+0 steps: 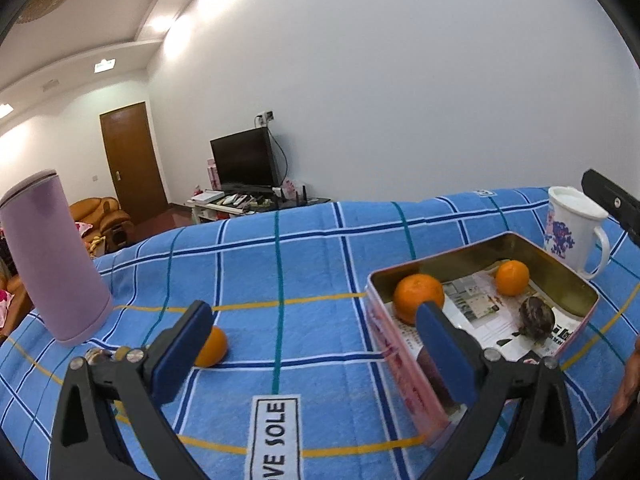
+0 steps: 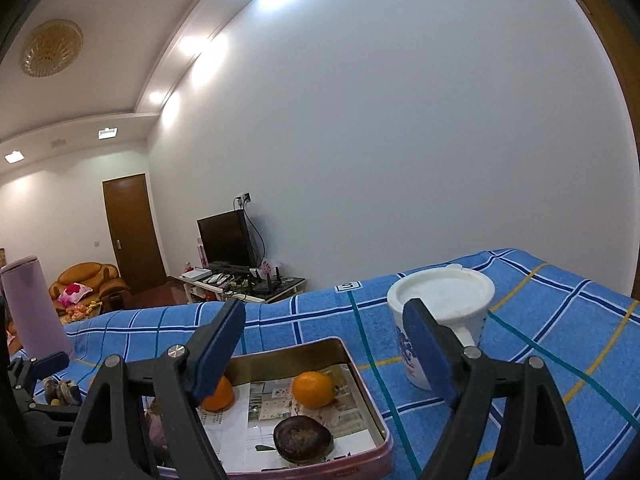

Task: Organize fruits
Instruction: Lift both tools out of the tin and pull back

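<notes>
An open pink tin (image 1: 472, 250) lined with printed paper sits on the blue checked cloth. It holds two oranges (image 1: 418, 296) (image 1: 512, 278) and a dark round fruit (image 1: 536, 314). A third orange (image 1: 212, 346) lies on the cloth, half hidden behind the left finger of my left gripper (image 1: 312, 320), which is open and empty above the cloth. My right gripper (image 2: 324, 320) hovers open over the tin (image 2: 288, 350), above its two oranges (image 2: 313, 389) (image 2: 218, 394) and the dark fruit (image 2: 303, 438). Nothing is between its fingers.
A white lidded mug (image 2: 444, 300) (image 1: 572, 232) stands just beyond the tin on the right. A tall lilac tumbler (image 1: 52, 256) stands at the cloth's left. The cloth's far edge drops off toward a room with a TV stand. A person's hand (image 1: 624, 392) shows at the right edge.
</notes>
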`<act>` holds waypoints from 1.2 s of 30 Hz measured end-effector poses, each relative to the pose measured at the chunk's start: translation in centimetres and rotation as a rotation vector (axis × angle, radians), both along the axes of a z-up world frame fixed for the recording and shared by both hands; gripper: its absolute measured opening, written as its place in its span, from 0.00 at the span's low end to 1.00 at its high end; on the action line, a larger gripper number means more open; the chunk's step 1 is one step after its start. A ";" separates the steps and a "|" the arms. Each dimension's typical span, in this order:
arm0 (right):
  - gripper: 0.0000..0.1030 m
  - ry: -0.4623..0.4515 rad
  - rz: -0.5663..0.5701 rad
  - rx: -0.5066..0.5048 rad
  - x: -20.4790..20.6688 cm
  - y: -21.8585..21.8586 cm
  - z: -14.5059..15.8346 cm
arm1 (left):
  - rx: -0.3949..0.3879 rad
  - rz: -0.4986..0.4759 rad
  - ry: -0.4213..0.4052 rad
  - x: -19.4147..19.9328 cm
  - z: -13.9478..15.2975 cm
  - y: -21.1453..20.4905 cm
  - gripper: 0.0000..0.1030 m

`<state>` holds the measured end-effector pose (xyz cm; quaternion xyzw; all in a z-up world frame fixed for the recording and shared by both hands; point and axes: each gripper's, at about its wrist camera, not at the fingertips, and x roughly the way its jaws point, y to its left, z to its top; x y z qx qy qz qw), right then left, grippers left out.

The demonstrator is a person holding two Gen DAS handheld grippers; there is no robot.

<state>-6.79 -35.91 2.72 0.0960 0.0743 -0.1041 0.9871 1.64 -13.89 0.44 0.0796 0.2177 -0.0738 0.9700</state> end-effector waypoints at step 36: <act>0.80 0.113 0.062 -0.087 0.8 8.5 -0.5 | -0.001 0.069 0.026 -1.0 -0.6 8.2 1.00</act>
